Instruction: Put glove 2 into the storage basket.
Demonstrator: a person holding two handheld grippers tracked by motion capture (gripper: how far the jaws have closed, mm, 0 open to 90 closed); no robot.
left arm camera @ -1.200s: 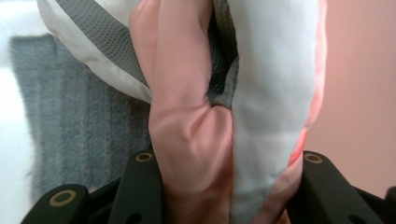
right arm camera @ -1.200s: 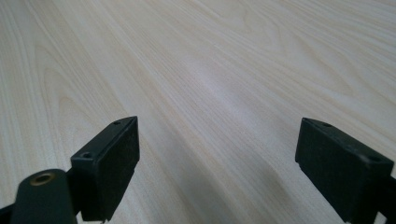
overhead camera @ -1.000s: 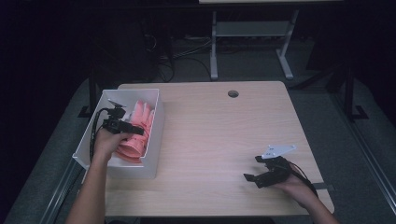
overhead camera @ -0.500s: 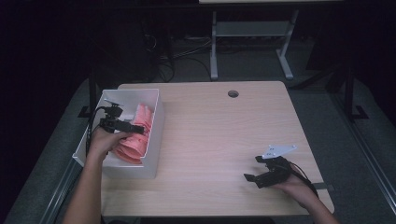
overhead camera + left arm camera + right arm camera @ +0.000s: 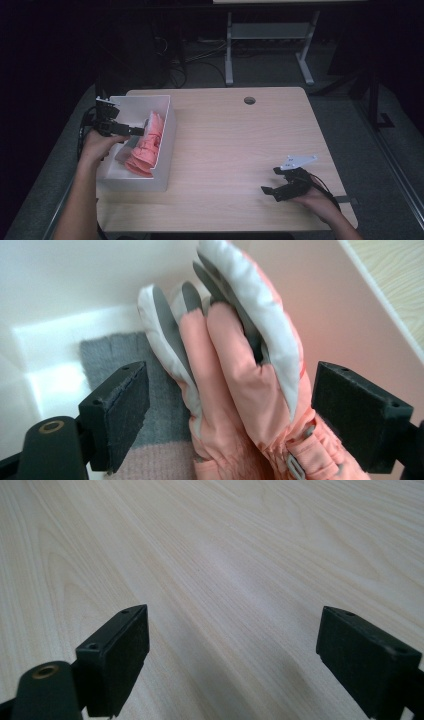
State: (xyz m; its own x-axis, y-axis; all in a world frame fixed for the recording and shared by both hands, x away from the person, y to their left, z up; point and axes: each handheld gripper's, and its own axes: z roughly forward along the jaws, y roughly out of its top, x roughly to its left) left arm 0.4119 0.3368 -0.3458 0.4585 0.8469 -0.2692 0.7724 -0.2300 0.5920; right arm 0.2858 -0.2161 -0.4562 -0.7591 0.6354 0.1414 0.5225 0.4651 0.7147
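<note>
A pair of pink and white gloves lies in a white bin at the table's left side. In the left gripper view the gloves rest on a grey knit piece on the bin floor. My left gripper hovers over the bin; its jaws have just been opening. They now stand wide on either side of the gloves, with the pads off the fabric. My right gripper is open low over bare wood at the front right, with nothing between its jaws.
The light wooden table has a round cable hole near its far edge. Behind it stands a metal frame, with cables on the dark floor. The bin's tall walls surround my left gripper.
My left gripper has let go of the gloves and risen, drawing back toward the bin's left wall. The gloves stay in the bin. The right gripper has not moved.
</note>
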